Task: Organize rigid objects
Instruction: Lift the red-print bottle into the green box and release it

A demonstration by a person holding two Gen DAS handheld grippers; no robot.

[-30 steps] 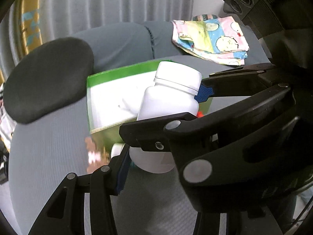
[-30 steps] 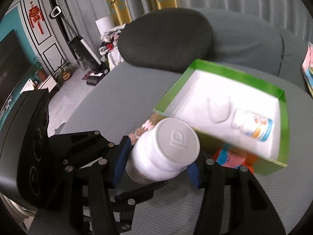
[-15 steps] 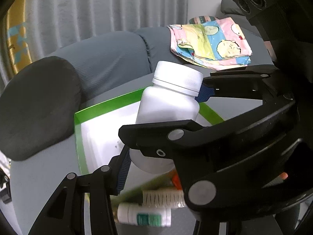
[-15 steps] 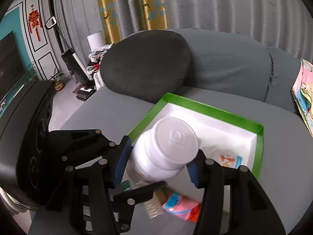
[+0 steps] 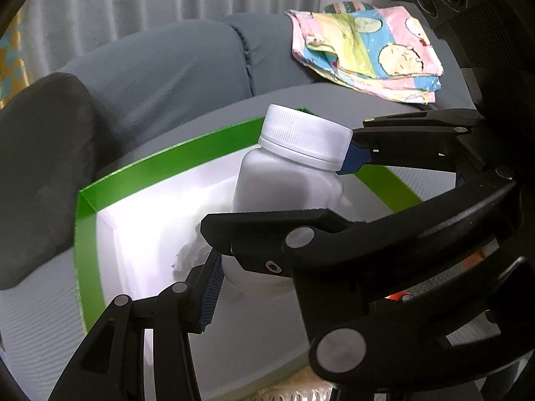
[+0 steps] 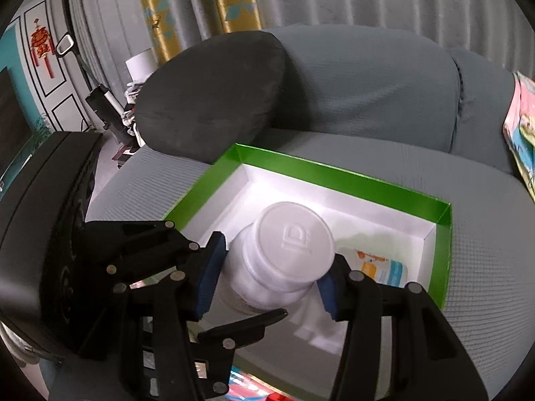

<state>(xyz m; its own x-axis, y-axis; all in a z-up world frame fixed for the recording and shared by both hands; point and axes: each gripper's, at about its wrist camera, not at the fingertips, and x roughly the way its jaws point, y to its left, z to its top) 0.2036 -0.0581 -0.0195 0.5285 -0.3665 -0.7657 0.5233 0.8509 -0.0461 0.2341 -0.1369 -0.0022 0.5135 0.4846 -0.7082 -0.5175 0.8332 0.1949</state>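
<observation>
Gripping the white bottle, both claws hover over the green box.

Embossed "ID" on bottle cap

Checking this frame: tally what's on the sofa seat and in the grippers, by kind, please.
White bottles: 2, the white bottle gripped by both the left gripper and the right gripper, and a labelled bottle lying in the box
Green boxes: 1, the green box
Dark cushions: 1, the cushion
Folded cloths: 1, the patterned cloth
Total: 5
</observation>
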